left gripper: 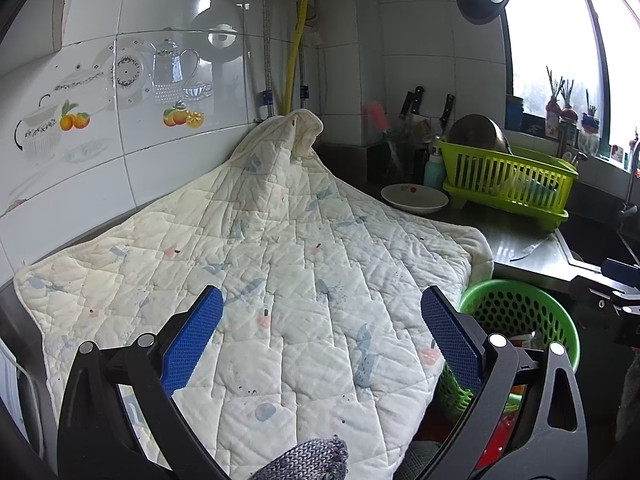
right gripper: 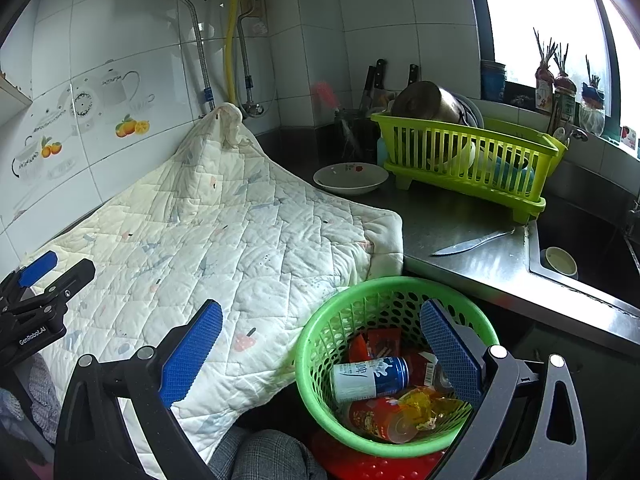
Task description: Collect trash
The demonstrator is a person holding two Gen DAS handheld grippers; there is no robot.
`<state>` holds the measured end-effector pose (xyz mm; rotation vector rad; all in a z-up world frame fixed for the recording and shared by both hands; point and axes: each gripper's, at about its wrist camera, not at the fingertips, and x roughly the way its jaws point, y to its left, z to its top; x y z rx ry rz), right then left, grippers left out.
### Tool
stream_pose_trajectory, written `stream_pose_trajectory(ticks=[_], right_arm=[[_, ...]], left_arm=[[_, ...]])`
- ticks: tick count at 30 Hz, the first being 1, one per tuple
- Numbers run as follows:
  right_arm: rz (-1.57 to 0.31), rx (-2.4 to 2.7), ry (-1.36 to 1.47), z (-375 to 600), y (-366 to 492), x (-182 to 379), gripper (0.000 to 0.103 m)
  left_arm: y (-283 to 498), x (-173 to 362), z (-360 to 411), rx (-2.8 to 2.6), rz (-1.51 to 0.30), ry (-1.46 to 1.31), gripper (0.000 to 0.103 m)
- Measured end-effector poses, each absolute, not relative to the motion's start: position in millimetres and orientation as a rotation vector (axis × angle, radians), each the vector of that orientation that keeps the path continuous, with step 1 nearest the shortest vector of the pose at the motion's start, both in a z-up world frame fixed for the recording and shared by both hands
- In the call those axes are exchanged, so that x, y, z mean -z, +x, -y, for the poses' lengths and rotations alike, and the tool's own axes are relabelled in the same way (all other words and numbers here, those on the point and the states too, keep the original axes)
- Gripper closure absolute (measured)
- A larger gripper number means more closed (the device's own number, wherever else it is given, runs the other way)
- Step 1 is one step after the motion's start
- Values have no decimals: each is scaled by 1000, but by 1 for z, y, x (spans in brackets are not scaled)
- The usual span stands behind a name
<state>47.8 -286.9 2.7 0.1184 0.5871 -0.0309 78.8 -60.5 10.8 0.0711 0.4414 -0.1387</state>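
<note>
The round green perforated plastic basket [right gripper: 394,364] stands below the edge of the steel tabletop [right gripper: 460,220], just beside the hanging corner of the cream quilted cloth [right gripper: 224,240]. The trash already lies inside it: a blue and white drink can [right gripper: 370,376] with its long axis running from 9 to 3 o'clock, red wrappers [right gripper: 376,344] and a yellow crumpled wrapper [right gripper: 424,402]. The right claw [right gripper: 320,346] is released and holds nothing; the basket is directly under it, toward 5 o'clock. The left claw [left gripper: 322,334] is also released and empty, above the cloth, with the basket at its 3 o'clock. The right hand is nearer. No trash is visible on the cloth, so the collecting seems almost finished.
</note>
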Motion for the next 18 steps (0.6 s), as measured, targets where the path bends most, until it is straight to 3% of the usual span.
stream_pose_trajectory(ticks=[18], right_arm=[[-587, 30, 120, 287, 47, -2, 7]], left_arm=[[77, -10, 63, 129, -428, 75, 5]])
